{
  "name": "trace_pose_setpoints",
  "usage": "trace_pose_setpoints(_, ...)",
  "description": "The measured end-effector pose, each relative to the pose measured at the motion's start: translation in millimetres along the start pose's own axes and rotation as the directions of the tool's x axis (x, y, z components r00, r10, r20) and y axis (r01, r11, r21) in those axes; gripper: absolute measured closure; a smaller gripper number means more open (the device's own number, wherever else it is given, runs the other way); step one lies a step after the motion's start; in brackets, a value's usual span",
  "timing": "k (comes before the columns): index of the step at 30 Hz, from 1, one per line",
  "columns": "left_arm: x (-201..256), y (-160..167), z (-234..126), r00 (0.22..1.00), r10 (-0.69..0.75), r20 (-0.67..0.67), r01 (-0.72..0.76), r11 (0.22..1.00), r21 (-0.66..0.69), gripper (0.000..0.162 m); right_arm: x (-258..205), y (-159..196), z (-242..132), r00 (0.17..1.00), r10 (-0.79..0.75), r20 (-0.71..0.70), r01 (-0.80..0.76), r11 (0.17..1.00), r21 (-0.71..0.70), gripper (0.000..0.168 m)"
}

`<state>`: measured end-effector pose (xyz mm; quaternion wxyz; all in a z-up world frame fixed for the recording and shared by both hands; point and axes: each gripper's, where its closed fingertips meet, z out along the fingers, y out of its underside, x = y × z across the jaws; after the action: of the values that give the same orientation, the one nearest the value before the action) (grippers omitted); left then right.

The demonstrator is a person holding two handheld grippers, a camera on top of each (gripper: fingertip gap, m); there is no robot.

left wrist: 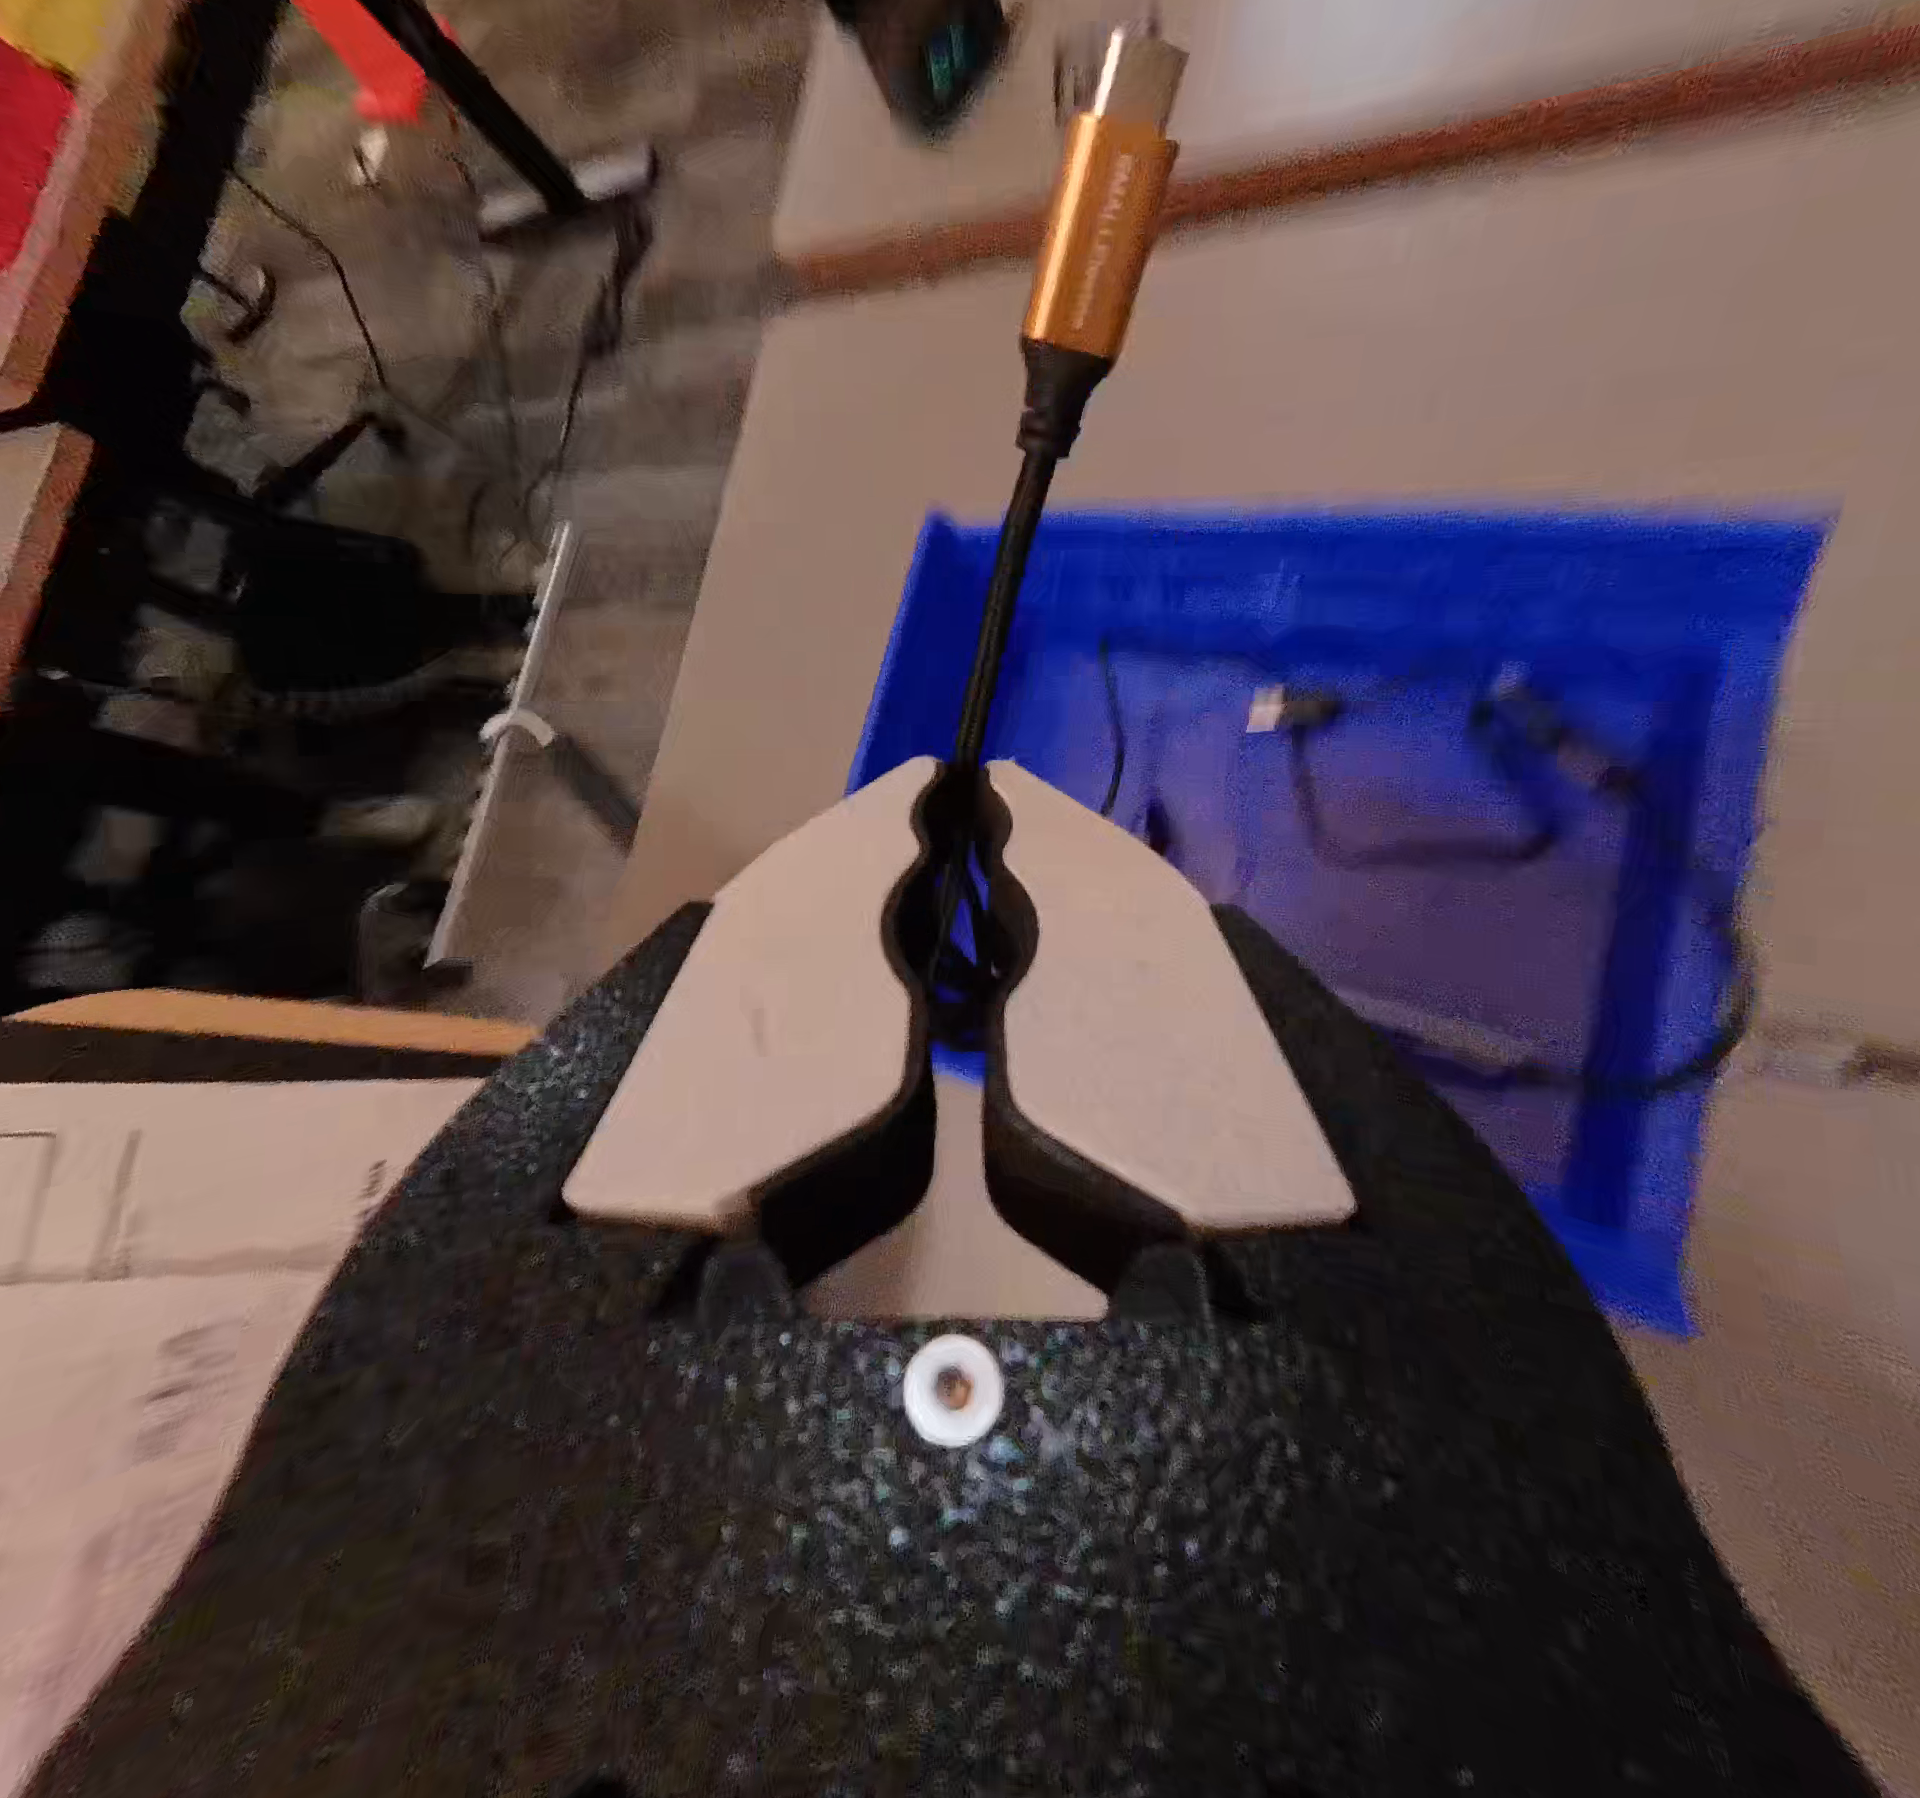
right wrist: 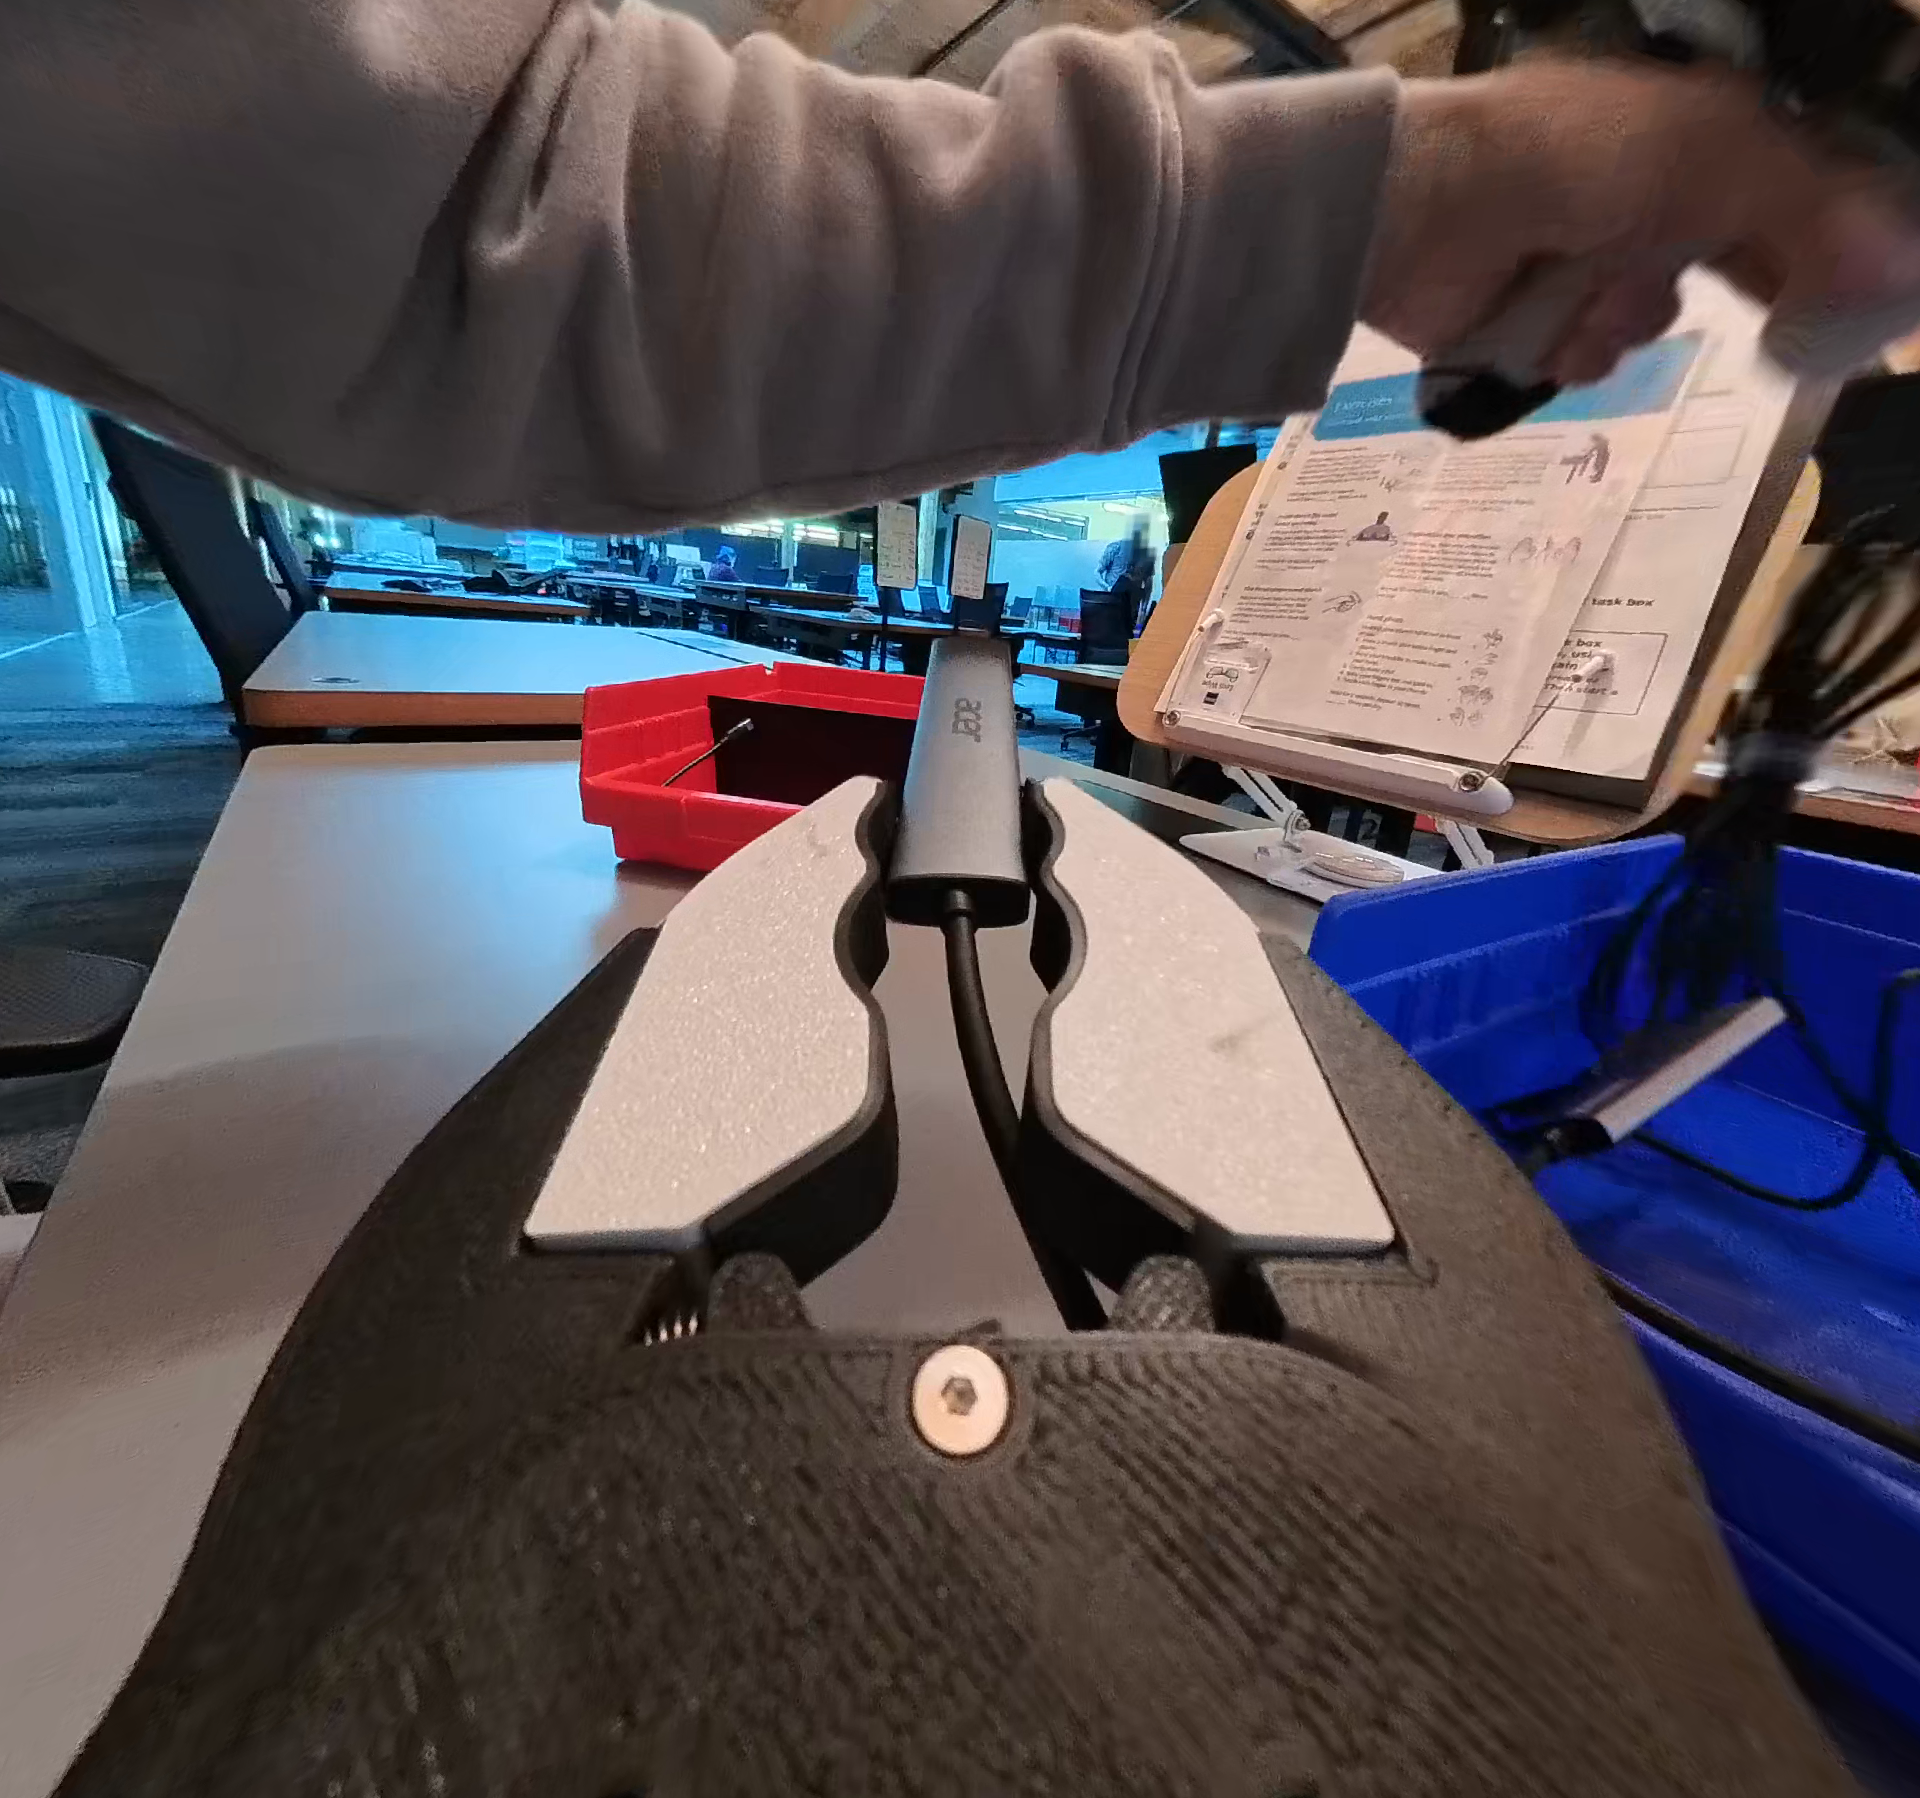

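— While my left gripper [left wrist: 961,777] clamps the black braided cable [left wrist: 1003,605], why upright?
— Its orange metal plug [left wrist: 1099,231] clears the blue plastic bin [left wrist: 1683,917]. My right gripper [right wrist: 956,798] grips the dark grey adapter [right wrist: 961,761] above the tabletop [right wrist: 343,917].

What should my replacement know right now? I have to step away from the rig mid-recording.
Left gripper: shut on a black braided cable just below its orange-sleeved plug, which points up over the blue bin holding more cables.
Right gripper: shut on a dark grey adapter, its cord trailing back between the fingers, above the grey table.
Red bin sits ahead on the table, blue bin to the right.
Plug and adapter are apart, not joined.
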<state>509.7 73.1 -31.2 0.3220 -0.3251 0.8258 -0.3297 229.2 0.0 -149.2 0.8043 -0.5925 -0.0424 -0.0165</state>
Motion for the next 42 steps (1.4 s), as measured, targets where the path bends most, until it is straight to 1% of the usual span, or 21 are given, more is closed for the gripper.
trace_pose_setpoints(1, -3.2, -24.2, -13.8, 0.994, -0.102, -0.029, 0.105, 0.986, 0.126, 0.16, 0.1, 0.1, 0.0, 1.0, 0.0, -0.001, 0.0, 1.0, -0.001, 0.145)
trace_pose_setpoints(2, -5.2, -36.9, -23.5, 0.993, -0.116, -0.036, 0.121, 0.979, 0.166, 0.159, 0.2, 0.6, 0.4, 1.0, 0.002, 0.0, -0.002, 1.0, -0.004, 0.145)
trace_pose_setpoints(5, -9.7, -66.1, -49.8, 0.999, -0.016, 0.039, 0.009, 0.984, 0.179, 0.159, -0.5, 0.8, 0.6, 1.0, -0.002, 0.003, 0.002, 1.0, -0.006, 0.145)
trace_pose_setpoints(7, -15.4, -97.7, -78.4, 0.995, -0.082, 0.051, 0.065, 0.961, 0.27, 0.158, -1.0, 1.0, 0.8, 1.0, -0.004, 0.004, 0.004, 1.0, -0.008, 0.145)
trace_pose_setpoints(8, -17.6, -104.6, -87.0, 0.994, -0.07, 0.082, 0.046, 0.964, 0.263, 0.158, -1.1, 1.4, 1.1, 1.0, -0.004, 0.006, 0.004, 1.0, -0.011, 0.145)
trace_pose_setpoints(11, -21.0, -113.1, -101.5, 0.98, 0.041, 0.195, -0.084, 0.972, 0.218, 0.159, -1.4, 1.4, 1.2, 1.0, -0.004, 0.008, 0.004, 1.0, -0.012, 0.145)
trace_pose_setpoints(14, -26.1, -135.3, -129.8, 0.969, -0.035, 0.245, -0.047, 0.945, 0.324, 0.159, 0.3, 1.4, 1.3, 1.0, 0.005, 0.003, -0.005, 1.0, -0.012, 0.145)
trace_pose_setpoints(17, -22.7, -121.2, -119.8, 0.951, 0.095, 0.293, -0.148, 0.975, 0.165, 0.159, 0.3, 0.8, 0.7, 1.0, 0.009, 0.007, -0.009, 1.0, -0.007, 0.145)
trace_pose_setpoints(18, -27.1, -121.9, -124.2, 0.942, 0.091, 0.323, -0.154, 0.972, 0.176, 0.159, 0.4, 0.2, 0.2, 1.0, 0.006, 0.003, -0.006, 1.0, -0.002, 0.145)
trace_pose_setpoints(20, -27.6, -132.1, -136.1, 0.961, -0.062, 0.271, -0.034, 0.941, 0.337, 0.159, 0.2, -0.1, 0.0, 1.0, 0.001, 0.001, -0.001, 1.0, 0.0, 0.145)
trace_pose_setpoints(21, -20.9, -130.0, -130.0, 0.971, -0.089, 0.22, 0.003, 0.932, 0.364, 0.159, 0.0, 0.4, 0.4, 1.0, 0.001, 0.003, -0.001, 1.0, -0.004, 0.145)
trace_pose_setpoints(23, -6.8, -99.0, -93.6, 0.98, 0.019, 0.198, -0.059, 0.978, 0.199, 0.159, -0.4, 1.2, 1.2, 1.0, 0.001, 0.006, -0.001, 1.0, -0.01, 0.145)
trace_pose_setpoints(25, -2.3, -85.1, -76.4, 0.979, 0.051, 0.196, -0.081, 0.985, 0.151, 0.158, -0.6, 0.7, 0.8, 1.0, -0.003, 0.004, 0.003, 1.0, -0.007, 0.145)
trace_pose_setpoints(27, -18.3, -99.2, -92.4, 0.966, -0.071, 0.247, -0.004, 0.956, 0.292, 0.159, -0.6, 0.3, 0.4, 1.0, -0.007, 0.001, 0.007, 1.0, -0.004, 0.145)
trace_pose_setpoints(29, -26.4, -107.8, -105.2, 0.952, -0.235, 0.195, 0.12, 0.875, 0.469, 0.159, -0.8, 0.8, 0.9, 1.0, -0.009, 0.002, 0.009, 1.0, -0.008, 0.145)
trace_pose_setpoints(30, -14.5, -95.5, -85.7, 0.965, -0.234, 0.121, 0.162, 0.891, 0.424, 0.159, -1.2, 1.3, 1.4, 1.0, -0.01, 0.004, 0.01, 1.0, -0.011, 0.145)
trace_pose_setpoints(32, 16.4, -42.9, -30.3, 0.99, -0.131, 0.057, 0.121, 0.981, 0.152, 0.159, -2.1, 2.0, 1.8, 1.0, -0.014, 0.009, 0.014, 1.0, -0.017, 0.145)
trace_pose_setpoints(34, 27.8, -29.7, -17.6, 0.995, -0.071, 0.063, 0.06, 0.986, 0.156, 0.159, -2.7, 1.4, 1.3, 1.0, -0.02, 0.007, 0.02, 1.0, -0.012, 0.145)
trace_pose_setpoints(36, 25.6, -51.4, -38.0, 0.992, -0.122, 0.043, 0.105, 0.954, 0.281, 0.159, -2.8, 0.6, 0.7, 1.0, -0.023, 0.007, 0.023, 1.0, -0.006, 0.145)
trace_pose_setpoints(38, 14.9, -71.0, -72.5, 0.988, -0.119, 0.097, 0.075, 0.927, 0.368, 0.158, -2.8, 1.1, 1.2, 1.0, -0.019, 0.009, 0.019, 1.0, -0.01, 0.145)
trace_pose_setpoints(42, 6.0, -86.4, -148.5, 0.977, -0.112, 0.179, 0.022, 0.896, 0.443, 0.158, -2.7, 0.6, 0.8, 1.0, -0.02, 0.008, 0.02, 1.0, -0.006, 0.145)
